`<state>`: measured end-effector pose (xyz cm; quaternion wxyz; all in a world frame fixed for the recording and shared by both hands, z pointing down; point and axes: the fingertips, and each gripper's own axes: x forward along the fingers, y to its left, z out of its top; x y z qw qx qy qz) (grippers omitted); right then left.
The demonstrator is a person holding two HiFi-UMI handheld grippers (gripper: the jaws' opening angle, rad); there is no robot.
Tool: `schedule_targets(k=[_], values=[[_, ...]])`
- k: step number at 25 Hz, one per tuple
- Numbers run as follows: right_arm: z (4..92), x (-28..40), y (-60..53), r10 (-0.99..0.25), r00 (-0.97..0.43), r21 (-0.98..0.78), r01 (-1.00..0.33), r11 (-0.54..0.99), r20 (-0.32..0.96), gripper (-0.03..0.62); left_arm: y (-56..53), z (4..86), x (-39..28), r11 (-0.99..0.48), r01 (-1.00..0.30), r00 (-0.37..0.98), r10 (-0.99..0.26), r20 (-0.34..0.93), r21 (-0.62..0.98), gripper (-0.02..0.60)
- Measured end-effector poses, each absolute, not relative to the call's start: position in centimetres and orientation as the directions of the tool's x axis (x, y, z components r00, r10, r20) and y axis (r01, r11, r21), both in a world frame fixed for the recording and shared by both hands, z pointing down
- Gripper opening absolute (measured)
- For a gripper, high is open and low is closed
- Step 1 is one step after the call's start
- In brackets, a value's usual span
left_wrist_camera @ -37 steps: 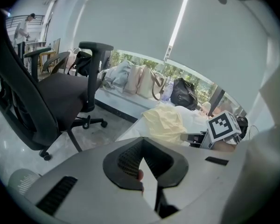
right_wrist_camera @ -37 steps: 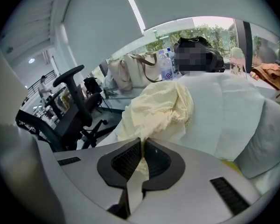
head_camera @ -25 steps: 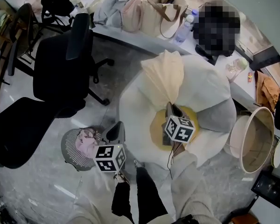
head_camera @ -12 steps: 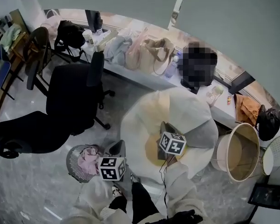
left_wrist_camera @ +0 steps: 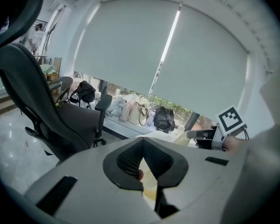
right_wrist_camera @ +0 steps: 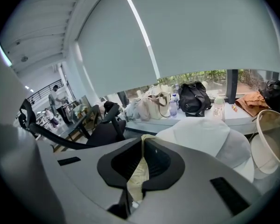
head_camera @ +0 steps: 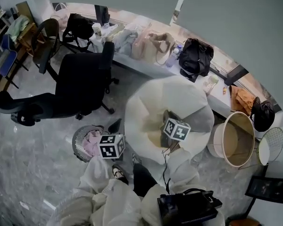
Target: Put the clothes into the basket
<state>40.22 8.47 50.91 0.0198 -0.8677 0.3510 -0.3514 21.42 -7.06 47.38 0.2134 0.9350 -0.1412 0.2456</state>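
The left hand-held gripper (head_camera: 115, 126) and the right hand-held gripper (head_camera: 166, 116) are each closed on the white garment (head_camera: 179, 95), held high (probably so it clears the floor (head_camera: 33, 173)) beside the grey basket (head_camera: 79, 138), not yet inside.

Up they go! The left gripper (head_camera: 116, 126) and the right gripper (head_camera: 166, 119) have both climbed well above the grey basket (head_camera: 77, 143), hauling the pale garment (head_camera: 179, 95) up with them. The tall cream fold that stood beyond the basket has dropped, and the cloth now billows out broad and rounded. The basket looks smaller below, and a black bag (head_camera: 188, 207) has come into sight, nearer the person than the basket.
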Motion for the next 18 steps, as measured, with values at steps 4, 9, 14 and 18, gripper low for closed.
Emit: schedule_targets(k=[4,9,14,18], values=[[48.5,36.3,9.3,-0.634,0.511,-0.292,-0.597,-0.748,0.58,0.032,-7.1,46.3,18.1,-0.854,-0.393,0.842,-0.185,0.507,0.341,0.003],[45.8,32.1,9.1,-0.65,0.515,-0.302,-0.603,-0.738,0.559,0.032,-7.6,45.2,14.5,-0.85,-0.408,0.84,-0.206,0.503,0.333,0.003],[44.0,28.1,7.4,-0.677,0.502,-0.284,-0.649,-0.706,0.538,0.032,-8.6,44.4,10.7,-0.834,-0.434,0.841,-0.24,0.485,0.341,0.003],[43.1,25.4,5.6,-0.702,0.475,-0.286,-0.679,-0.676,0.531,0.032,-9.6,43.7,7.9,-0.814,-0.462,0.839,-0.273,0.471,0.352,0.003]])
